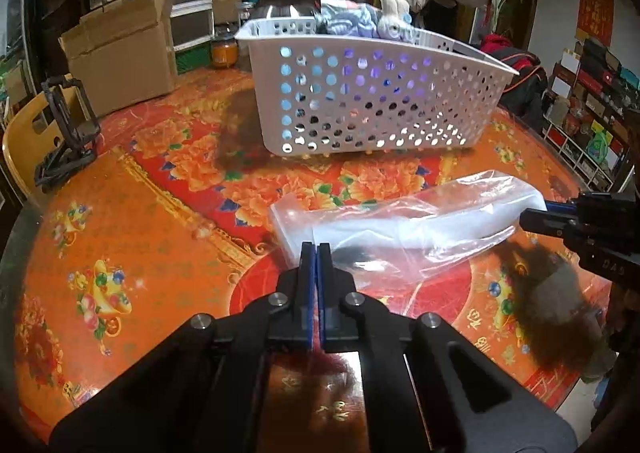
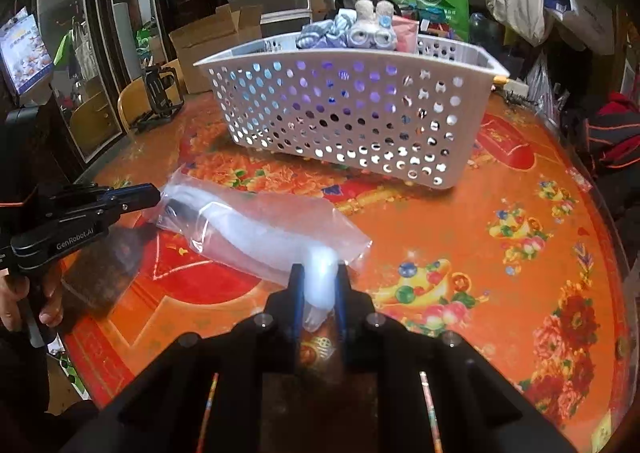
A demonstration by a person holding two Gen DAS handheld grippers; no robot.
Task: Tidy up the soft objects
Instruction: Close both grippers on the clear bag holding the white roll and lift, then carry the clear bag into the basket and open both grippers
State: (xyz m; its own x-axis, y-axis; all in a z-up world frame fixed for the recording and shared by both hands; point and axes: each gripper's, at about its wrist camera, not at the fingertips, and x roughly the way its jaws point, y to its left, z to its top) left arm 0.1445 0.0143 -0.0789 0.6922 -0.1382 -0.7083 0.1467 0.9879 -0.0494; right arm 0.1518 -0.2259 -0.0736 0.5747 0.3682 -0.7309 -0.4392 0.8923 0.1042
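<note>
On the round red-and-orange table, a hand at the left edge holds the left gripper, its jaws pinched together on one end of the clear bag. The bag, with something white inside, stretches across between both tools. The right gripper is clamped on the bag's other end. Behind stands the white basket, already holding a plush toy and blue cloth.
</note>
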